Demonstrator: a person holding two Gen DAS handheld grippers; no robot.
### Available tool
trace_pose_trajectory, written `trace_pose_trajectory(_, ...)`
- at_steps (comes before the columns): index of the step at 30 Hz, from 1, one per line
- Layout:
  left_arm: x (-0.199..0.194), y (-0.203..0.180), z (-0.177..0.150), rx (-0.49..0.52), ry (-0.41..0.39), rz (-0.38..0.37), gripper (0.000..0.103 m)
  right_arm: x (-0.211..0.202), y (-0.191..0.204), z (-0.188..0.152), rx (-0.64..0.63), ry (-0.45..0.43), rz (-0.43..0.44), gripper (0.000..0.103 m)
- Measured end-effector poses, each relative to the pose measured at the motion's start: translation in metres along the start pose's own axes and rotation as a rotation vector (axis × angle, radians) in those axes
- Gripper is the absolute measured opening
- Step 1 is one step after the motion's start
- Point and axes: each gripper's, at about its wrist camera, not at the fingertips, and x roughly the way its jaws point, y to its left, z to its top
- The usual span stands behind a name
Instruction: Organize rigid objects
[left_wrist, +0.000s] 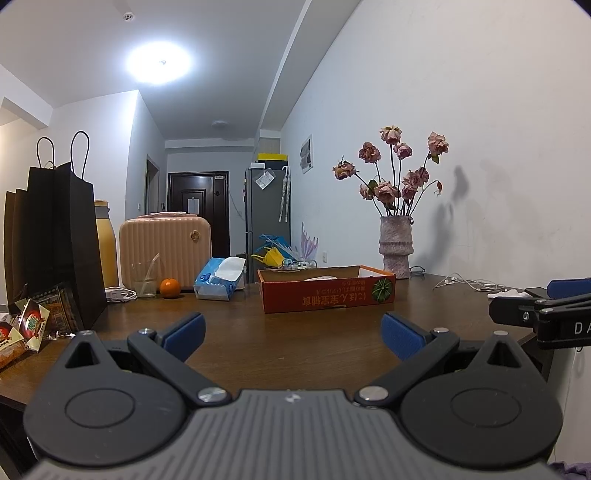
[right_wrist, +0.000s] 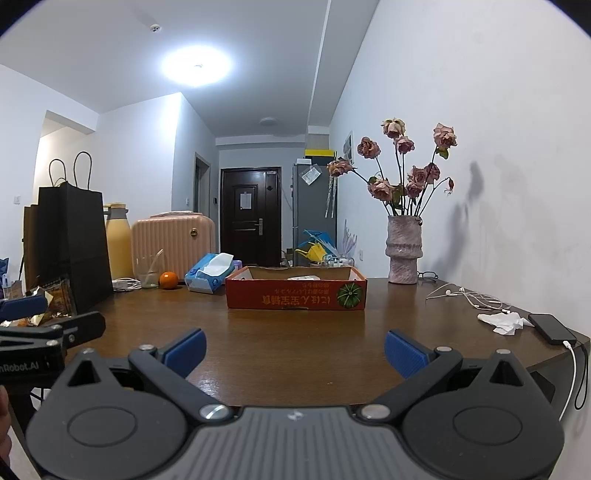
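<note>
A shallow orange cardboard box (left_wrist: 327, 293) (right_wrist: 295, 293) sits in the middle of the brown table (left_wrist: 240, 332) (right_wrist: 295, 339), with pale items lying inside. My left gripper (left_wrist: 293, 338) hovers over the near edge, open and empty, blue pads wide apart. My right gripper (right_wrist: 295, 350) is beside it, also open and empty. An orange (left_wrist: 169, 287) (right_wrist: 168, 280), a glass (left_wrist: 145, 278) (right_wrist: 149, 272) with a straw and a tissue pack (left_wrist: 218, 278) (right_wrist: 208, 273) stand left of the box. A black phone (right_wrist: 552, 328) lies at the right edge.
A vase of dried roses (left_wrist: 395, 243) (right_wrist: 403, 251) stands by the wall. Earphone cables (right_wrist: 469, 297) and crumpled tissue (right_wrist: 502, 322) lie near the phone. A black paper bag (left_wrist: 62, 243) (right_wrist: 72, 243), yellow bottle (right_wrist: 118, 243), pink case (left_wrist: 166, 247) and snack packets (left_wrist: 33, 325) crowd the left.
</note>
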Motion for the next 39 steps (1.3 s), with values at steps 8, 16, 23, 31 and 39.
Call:
trace_pose_trajectory(8, -0.0009, -0.0001, -0.0004, -0.002, 0.001, 0.003, 0.103, -0.0003, -0.0012, 0.0014, -0.002, -0.004, 0.0, 0.103)
trace_pose_trajectory(16, -0.0018, -0.0011, 0.0002, 0.0, -0.002, 0.003, 0.103, -0.0004, -0.0016, 0.0021, -0.001, -0.009, -0.001, 0.103)
trace_pose_trajectory(23, -0.0024, -0.0017, -0.0003, 0.001, 0.001, 0.001, 0.103, -0.0011, -0.0024, 0.0008, 0.003, -0.009, 0.003, 0.103)
trace_pose_trajectory(31, -0.0014, -0.0024, 0.0003, -0.001, 0.005, 0.0, 0.103, 0.0004, -0.0031, 0.0003, 0.008, -0.006, 0.004, 0.103)
trace_pose_trajectory(39, 0.0003, -0.0025, 0.0013, -0.011, 0.014, -0.002, 0.103, 0.0008, -0.0036, 0.0001, 0.006, -0.005, 0.002, 0.103)
